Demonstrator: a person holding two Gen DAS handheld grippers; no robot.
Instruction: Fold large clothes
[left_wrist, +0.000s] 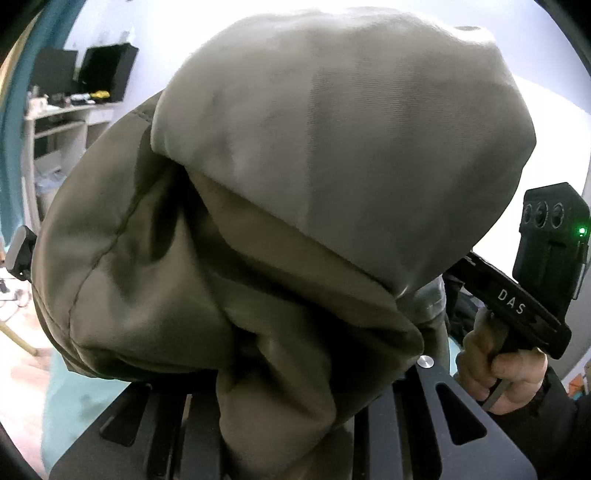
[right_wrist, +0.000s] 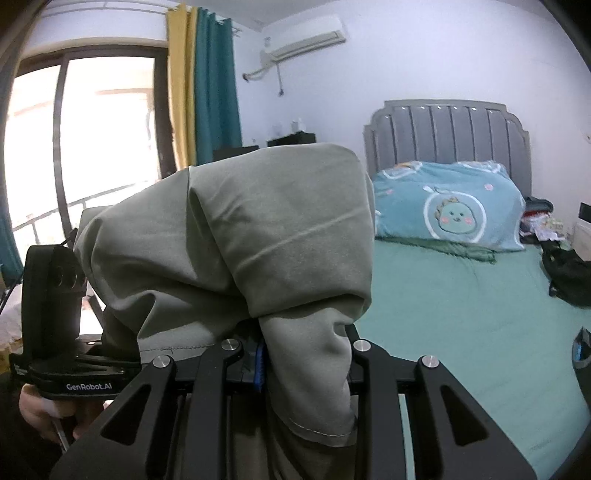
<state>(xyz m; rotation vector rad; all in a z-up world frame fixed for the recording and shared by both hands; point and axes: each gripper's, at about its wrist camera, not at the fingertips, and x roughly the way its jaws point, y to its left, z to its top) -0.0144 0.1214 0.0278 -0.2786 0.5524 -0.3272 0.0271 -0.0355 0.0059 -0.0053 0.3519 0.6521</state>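
Observation:
A large grey-green garment (left_wrist: 295, 184) is held up in the air and drapes over both grippers, filling most of each view; it also shows in the right wrist view (right_wrist: 258, 240). My left gripper (left_wrist: 280, 369) is buried in the cloth and its fingers are hidden; cloth bunches between its arms. My right gripper (right_wrist: 303, 365) is shut on a fold of the garment, and a blue pad shows beside the cloth. The right gripper's body (left_wrist: 517, 302) is seen at the right of the left wrist view, the left gripper's body (right_wrist: 55, 314) at the left of the right wrist view.
A bed with a green sheet (right_wrist: 461, 314) lies below and ahead, with a teal pillow (right_wrist: 447, 206) and a grey headboard (right_wrist: 443, 129). Dark clothes (right_wrist: 565, 273) lie at its right side. A window (right_wrist: 92, 147), curtains (right_wrist: 203, 92) and a desk with monitors (left_wrist: 74, 85) stand around.

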